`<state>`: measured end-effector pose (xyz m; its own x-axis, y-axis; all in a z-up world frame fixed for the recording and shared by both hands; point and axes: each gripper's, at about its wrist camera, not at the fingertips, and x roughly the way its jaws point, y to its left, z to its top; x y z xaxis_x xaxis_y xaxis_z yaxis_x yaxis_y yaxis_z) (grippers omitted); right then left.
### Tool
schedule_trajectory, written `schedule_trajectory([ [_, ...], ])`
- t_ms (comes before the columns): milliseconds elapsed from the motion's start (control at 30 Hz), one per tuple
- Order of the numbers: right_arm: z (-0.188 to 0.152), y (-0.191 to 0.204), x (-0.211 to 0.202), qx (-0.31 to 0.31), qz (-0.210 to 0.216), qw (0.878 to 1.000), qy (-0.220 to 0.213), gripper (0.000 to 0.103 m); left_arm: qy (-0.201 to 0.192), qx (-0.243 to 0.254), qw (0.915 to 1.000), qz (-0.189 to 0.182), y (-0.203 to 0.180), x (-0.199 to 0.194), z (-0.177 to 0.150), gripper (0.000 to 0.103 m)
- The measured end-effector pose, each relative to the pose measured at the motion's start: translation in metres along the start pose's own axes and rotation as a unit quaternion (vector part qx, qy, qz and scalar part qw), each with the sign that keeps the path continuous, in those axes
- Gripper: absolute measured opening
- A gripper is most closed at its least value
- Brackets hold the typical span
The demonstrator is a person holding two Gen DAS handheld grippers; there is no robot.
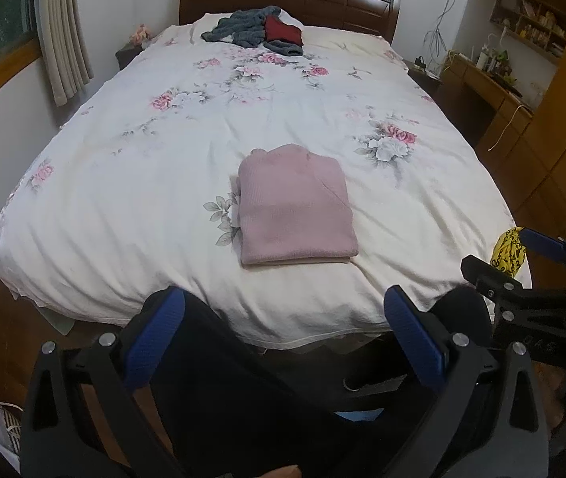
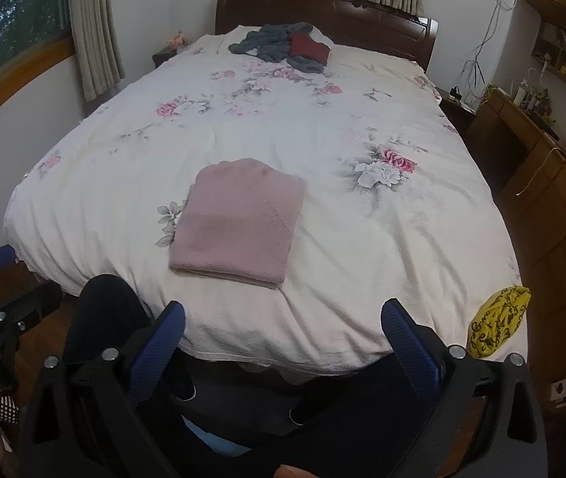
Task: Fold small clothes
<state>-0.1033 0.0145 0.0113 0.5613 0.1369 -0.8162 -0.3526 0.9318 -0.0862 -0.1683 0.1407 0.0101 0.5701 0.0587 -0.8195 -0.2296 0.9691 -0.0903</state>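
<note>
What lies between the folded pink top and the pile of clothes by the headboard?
Only bare flowered bedspread lies between the pink top and the pile of clothes; both wrist views show it.

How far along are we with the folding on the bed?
Done: the pink top lies folded in a neat rectangle near the foot of the bed. In hand: nothing; the left gripper and right gripper both hang open, off the foot. Left: the grey and red clothes heaped by the headboard.
</note>
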Motion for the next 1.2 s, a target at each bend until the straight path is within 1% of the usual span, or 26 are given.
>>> schedule_trajectory([
  [733,-0.0013,-0.0043,0.0013,0.004,0.002,1.0,0.0,0.099,0.009,0.004,1.0,0.0,-0.0025,0.0049,0.0,0.099],
  [1200,-0.0019,-0.0013,0.0006,-0.001,-0.004,1.0,-0.005,0.099,0.011,0.003,0.9999,-0.003,-0.0013,0.0047,0.0016,0.099],
])
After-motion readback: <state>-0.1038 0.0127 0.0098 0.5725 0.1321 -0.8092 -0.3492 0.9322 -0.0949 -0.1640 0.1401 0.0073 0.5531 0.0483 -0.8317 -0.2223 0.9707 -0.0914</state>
